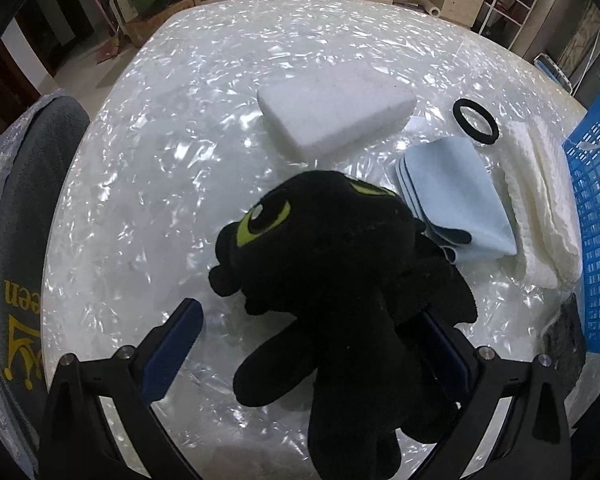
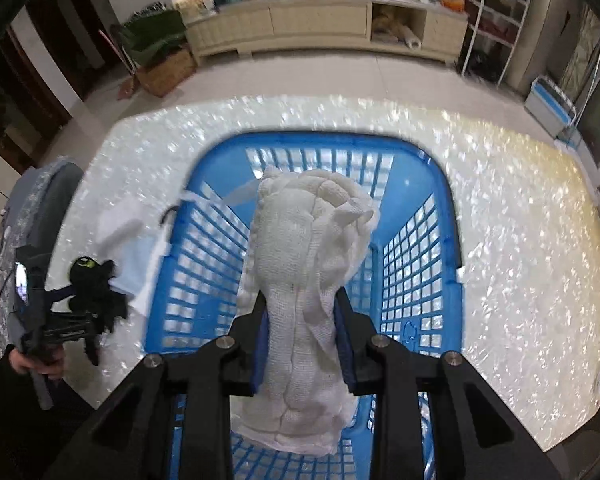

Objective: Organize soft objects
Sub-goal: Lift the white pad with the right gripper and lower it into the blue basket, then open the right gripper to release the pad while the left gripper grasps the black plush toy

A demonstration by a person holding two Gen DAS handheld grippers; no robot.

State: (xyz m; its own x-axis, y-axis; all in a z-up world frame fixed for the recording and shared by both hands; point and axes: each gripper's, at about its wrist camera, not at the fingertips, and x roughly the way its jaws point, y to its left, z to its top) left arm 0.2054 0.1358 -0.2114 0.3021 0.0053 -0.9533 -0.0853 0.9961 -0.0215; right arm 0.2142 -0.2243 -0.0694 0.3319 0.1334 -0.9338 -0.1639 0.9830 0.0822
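Right wrist view: a white gauze cloth is pinched between the blue pads of the right gripper, whose jaws are closed to a narrow gap on its bunched middle. The cloth hangs over the inside of the blue basket, both ends drooping. It is judged light, limp and easily compressed, so a hold across the bunched centre is thought secure; an edge hold would let it unfold and trail over the rim.

Left wrist view: a black plush toy with green eyes is seen between the fingers of the left gripper. The right pad is touched and partly hidden by the plush, while the left pad stands clear of it, so whether the toy is clamped cannot be told. The toy is judged soft, light and springy, best taken around the body rather than a limb.

On the pearly table beyond are seen a white sponge block, a folded blue cloth, a black hair band and more white cloths just beside the basket.
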